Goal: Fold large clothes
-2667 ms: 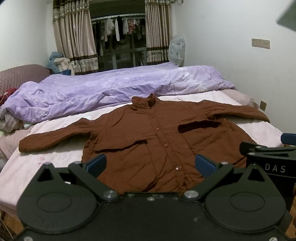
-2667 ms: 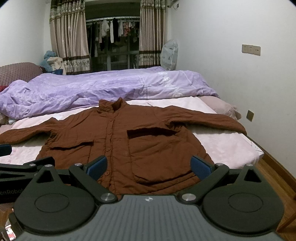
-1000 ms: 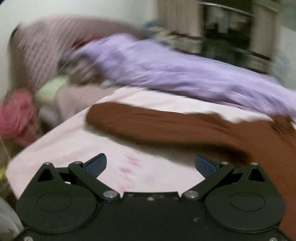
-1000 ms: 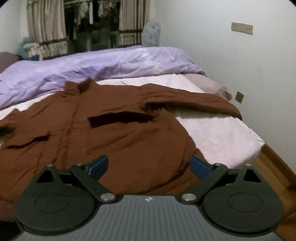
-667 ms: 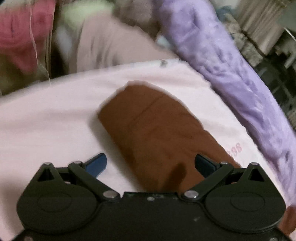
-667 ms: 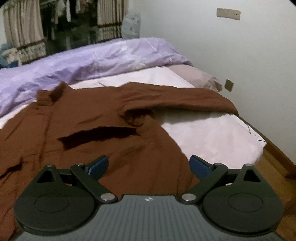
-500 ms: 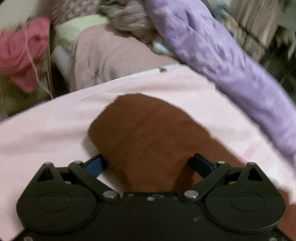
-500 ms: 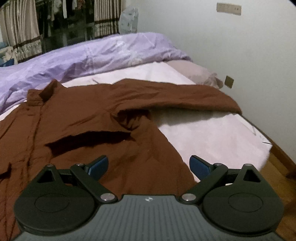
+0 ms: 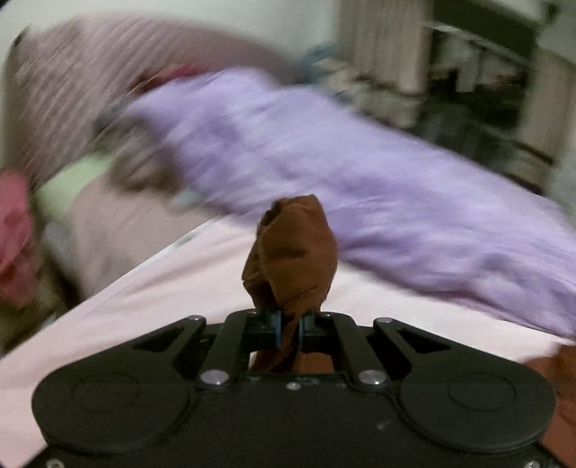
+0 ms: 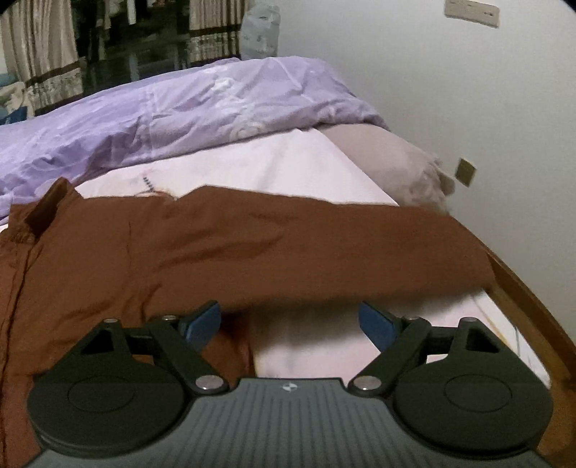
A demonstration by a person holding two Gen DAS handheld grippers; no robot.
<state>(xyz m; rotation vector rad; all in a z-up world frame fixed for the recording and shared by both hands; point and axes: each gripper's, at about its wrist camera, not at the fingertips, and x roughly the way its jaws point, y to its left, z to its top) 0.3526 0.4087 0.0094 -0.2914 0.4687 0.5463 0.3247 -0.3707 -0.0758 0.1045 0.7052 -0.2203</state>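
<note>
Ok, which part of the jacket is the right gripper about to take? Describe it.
On the pink sheet, below the purple duvet, lies the brown jacket. Its sleeve stretches toward the wall, just ahead of the open right gripper; it alone reaches the bed's wooden edge.

Home bedroom. Bed (image 10: 288, 169) with pink sheet carried a rumpled purple duvet (image 10: 180, 104) at 11 o'clock; patterned curtains (image 10: 39, 54) and hanging clothes behind; wall sockets (image 10: 471, 12) at 1 o'clock; wooden floor.

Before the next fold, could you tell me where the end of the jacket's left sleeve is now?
In the left wrist view, the sleeve end is pinched in the left gripper, bunched upright above the pink sheet.
</note>
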